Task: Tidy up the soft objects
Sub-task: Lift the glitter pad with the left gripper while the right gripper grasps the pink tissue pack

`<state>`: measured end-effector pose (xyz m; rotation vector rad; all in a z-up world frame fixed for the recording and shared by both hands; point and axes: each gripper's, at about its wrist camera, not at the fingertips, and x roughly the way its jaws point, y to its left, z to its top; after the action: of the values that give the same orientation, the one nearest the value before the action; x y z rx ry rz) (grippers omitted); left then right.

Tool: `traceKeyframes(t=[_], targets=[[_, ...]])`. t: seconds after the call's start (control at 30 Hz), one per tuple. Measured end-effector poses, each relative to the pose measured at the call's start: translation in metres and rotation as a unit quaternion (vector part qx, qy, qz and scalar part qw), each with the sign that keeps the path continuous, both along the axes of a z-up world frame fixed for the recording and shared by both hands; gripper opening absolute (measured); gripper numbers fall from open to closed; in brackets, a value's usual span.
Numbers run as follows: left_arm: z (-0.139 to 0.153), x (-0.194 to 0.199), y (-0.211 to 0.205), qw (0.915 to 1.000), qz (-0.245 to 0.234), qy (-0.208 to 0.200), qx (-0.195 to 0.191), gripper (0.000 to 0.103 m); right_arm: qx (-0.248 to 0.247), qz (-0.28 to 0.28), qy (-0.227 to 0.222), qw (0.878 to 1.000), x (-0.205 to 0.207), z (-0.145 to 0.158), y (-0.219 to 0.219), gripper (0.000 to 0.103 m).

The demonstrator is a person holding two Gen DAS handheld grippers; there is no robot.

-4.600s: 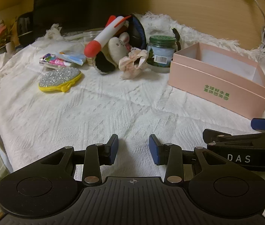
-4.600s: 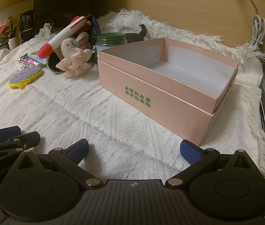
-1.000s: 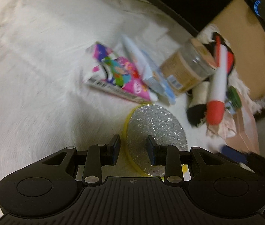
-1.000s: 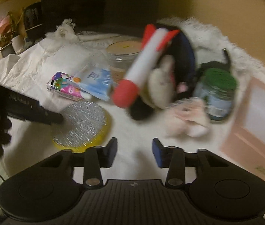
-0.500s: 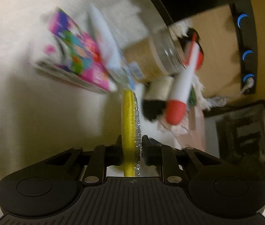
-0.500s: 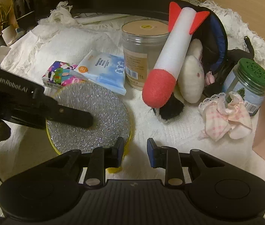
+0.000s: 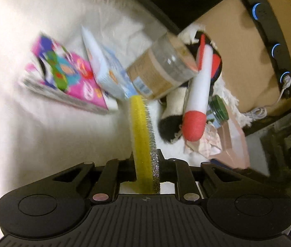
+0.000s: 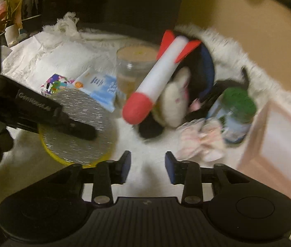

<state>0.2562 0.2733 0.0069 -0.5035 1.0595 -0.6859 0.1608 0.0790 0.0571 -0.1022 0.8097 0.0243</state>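
A round sponge pad (image 7: pixel 143 135), yellow with a glittery silver face, is seen edge-on in the left wrist view. My left gripper (image 7: pixel 146 164) is shut on it. In the right wrist view the pad (image 8: pixel 83 142) hangs at the left with a black finger (image 8: pixel 73 123) of the left gripper across its silver face. My right gripper (image 8: pixel 147 164) hovers over the white cloth with its jaws opening and nothing between them. Ahead of it are a plush rocket (image 8: pixel 159 78), a white plush toy (image 8: pixel 176 103) and a pink crumpled cloth (image 8: pixel 199 142).
A clear jar with a tan lid (image 8: pixel 133 68), a blue tissue pack (image 8: pixel 102 88) and a colourful packet (image 8: pixel 54 84) sit behind the pad. A green-lidded jar (image 8: pixel 236 113) stands beside the pink box (image 8: pixel 273 144) at the right. Potted plants (image 8: pixel 3 20) stand far left.
My left gripper has closed on the sponge pad and turned it on edge off the cloth. The right gripper's jaws narrowed and then widened again, and its view has shifted slightly.
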Motion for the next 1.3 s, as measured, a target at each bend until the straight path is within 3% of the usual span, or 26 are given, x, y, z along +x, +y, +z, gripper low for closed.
traceKeyframes(t=[0.1,0.23,0.37,0.53,0.63,0.73,0.8,0.83,0.9,0.97,1.1,1.3], targets=[[0.019,-0.016,0.013,0.9973,0.023,-0.062,0.03,0.018,-0.02,0.024,-0.021,0.999,-0.004,0.009,0.003,0.04],[0.045,-0.031,0.042,0.9905,0.068,-0.11,0.048,0.018,-0.044,0.084,-0.048,0.994,0.003,0.018,0.027,0.046],[0.07,-0.044,0.08,0.9747,0.143,-0.151,0.081,0.018,-0.084,0.156,-0.08,0.981,0.018,0.02,0.069,0.048],[0.082,-0.06,0.132,0.9609,0.216,-0.148,0.09,0.018,-0.134,0.231,-0.083,0.96,0.053,0.002,0.132,0.048],[0.08,-0.068,0.149,0.9562,0.242,-0.135,0.094,0.018,-0.153,0.24,-0.062,0.957,0.078,-0.021,0.16,0.049],[0.069,-0.078,0.166,0.9552,0.257,-0.112,0.094,0.018,-0.21,0.236,-0.071,0.946,0.094,-0.044,0.181,0.047],[0.062,-0.08,0.169,0.9558,0.259,-0.1,0.097,0.018,-0.234,0.235,-0.074,0.94,0.102,-0.051,0.186,0.042],[0.06,-0.081,0.171,0.9565,0.258,-0.094,0.098,0.018,-0.237,0.233,-0.072,0.94,0.105,-0.051,0.186,0.033],[0.057,-0.081,0.172,0.958,0.255,-0.087,0.099,0.018,-0.226,0.216,-0.073,0.947,0.108,-0.041,0.181,0.021],[0.056,-0.078,0.167,0.9602,0.247,-0.086,0.099,0.018,-0.181,0.188,-0.078,0.962,0.105,-0.016,0.164,0.018],[0.054,-0.069,0.148,0.9664,0.221,-0.087,0.099,0.018,-0.088,0.138,-0.088,0.983,0.084,0.03,0.123,0.017],[0.056,-0.048,0.104,0.9766,0.164,-0.098,0.099,0.018,-0.017,0.041,-0.106,0.993,0.039,0.069,0.047,0.017]])
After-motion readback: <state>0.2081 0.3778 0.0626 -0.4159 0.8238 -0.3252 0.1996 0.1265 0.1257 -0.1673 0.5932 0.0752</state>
